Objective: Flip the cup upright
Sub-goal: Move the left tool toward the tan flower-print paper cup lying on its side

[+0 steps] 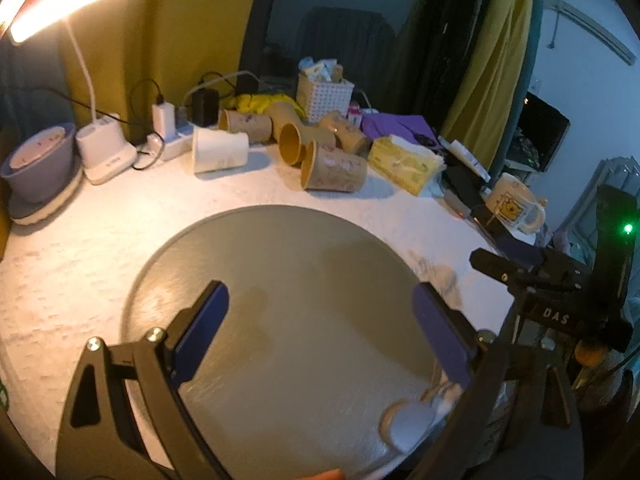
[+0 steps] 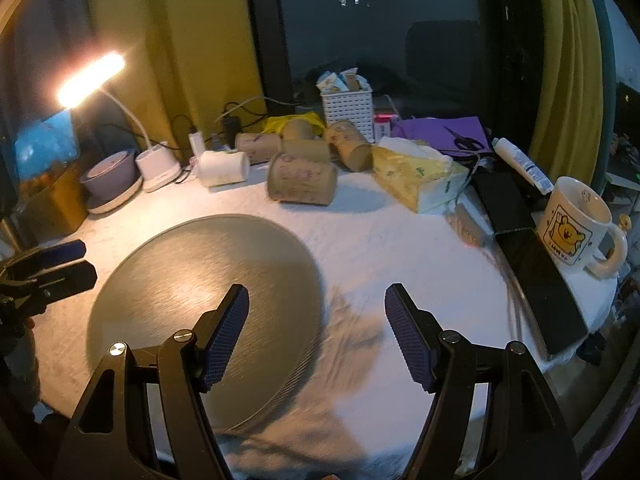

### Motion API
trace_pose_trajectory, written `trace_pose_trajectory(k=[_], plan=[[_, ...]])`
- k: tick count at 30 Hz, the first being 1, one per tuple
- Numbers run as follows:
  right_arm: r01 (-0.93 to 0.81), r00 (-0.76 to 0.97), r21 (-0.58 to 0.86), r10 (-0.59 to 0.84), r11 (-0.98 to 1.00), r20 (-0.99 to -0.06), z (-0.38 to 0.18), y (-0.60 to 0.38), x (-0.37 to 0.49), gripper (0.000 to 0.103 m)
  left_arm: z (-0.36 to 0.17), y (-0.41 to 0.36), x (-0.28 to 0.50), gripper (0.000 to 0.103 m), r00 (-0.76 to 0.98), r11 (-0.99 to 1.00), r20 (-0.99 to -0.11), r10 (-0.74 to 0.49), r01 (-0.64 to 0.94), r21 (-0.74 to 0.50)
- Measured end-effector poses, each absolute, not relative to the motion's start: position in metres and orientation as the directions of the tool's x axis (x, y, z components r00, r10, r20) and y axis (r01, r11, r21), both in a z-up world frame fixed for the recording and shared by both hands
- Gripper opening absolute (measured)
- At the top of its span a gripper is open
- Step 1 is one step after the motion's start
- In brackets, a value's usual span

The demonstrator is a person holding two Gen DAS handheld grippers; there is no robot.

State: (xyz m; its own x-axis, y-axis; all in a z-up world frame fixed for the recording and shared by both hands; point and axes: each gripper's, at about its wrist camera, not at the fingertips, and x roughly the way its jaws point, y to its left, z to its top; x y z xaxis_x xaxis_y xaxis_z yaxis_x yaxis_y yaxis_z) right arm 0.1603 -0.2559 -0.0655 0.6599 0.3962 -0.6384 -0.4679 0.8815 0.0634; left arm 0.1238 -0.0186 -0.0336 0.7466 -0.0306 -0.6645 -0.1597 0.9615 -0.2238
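Note:
Several brown paper cups lie on their sides at the back of the white table; the nearest one (image 1: 334,170) also shows in the right wrist view (image 2: 302,179). A white cup (image 1: 220,150) lies on its side to their left, also in the right wrist view (image 2: 224,168). My left gripper (image 1: 320,300) is open and empty above the round grey tray (image 1: 280,240). My right gripper (image 2: 316,300) is open and empty over the tray's right edge (image 2: 312,264). It shows at the right in the left wrist view (image 1: 532,272).
A lit desk lamp (image 1: 104,152), a purple bowl (image 1: 40,160), chargers and a white basket (image 1: 324,96) line the back. A yellow tissue pack (image 2: 416,176), a bear mug (image 2: 576,224), black flat items (image 2: 536,272) and a tube sit at the right.

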Motion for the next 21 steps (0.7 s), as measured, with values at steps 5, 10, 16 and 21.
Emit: trace_pose_trajectory(k=[5, 10, 16, 21], plan=[[-0.473, 0.654, 0.045, 0.385, 0.88, -0.651, -0.071, -0.258, 0.191, 0.074, -0.042, -0.026, 0.16, 0.094, 0.729, 0.953, -0.682, -0.05, -0.171, -0.252], [-0.483, 0.65, 0.027, 0.379, 0.875, -0.658, -0.074, -0.258, 0.22, 0.074, -0.053, -0.029, 0.197, 0.094, 0.709, 0.94, -0.703, -0.06, -0.197, -0.28], [-0.489, 0.648, 0.016, 0.376, 0.872, -0.663, -0.075, -0.26, 0.255, 0.074, -0.063, -0.033, 0.238, 0.094, 0.686, 0.92, -0.724, -0.069, -0.237, -0.312], [-0.493, 0.647, 0.023, 0.384, 0.87, -0.658, -0.073, -0.265, 0.285, 0.074, -0.066, -0.034, 0.268, 0.094, 0.68, 0.896, -0.73, -0.071, -0.278, -0.346]])
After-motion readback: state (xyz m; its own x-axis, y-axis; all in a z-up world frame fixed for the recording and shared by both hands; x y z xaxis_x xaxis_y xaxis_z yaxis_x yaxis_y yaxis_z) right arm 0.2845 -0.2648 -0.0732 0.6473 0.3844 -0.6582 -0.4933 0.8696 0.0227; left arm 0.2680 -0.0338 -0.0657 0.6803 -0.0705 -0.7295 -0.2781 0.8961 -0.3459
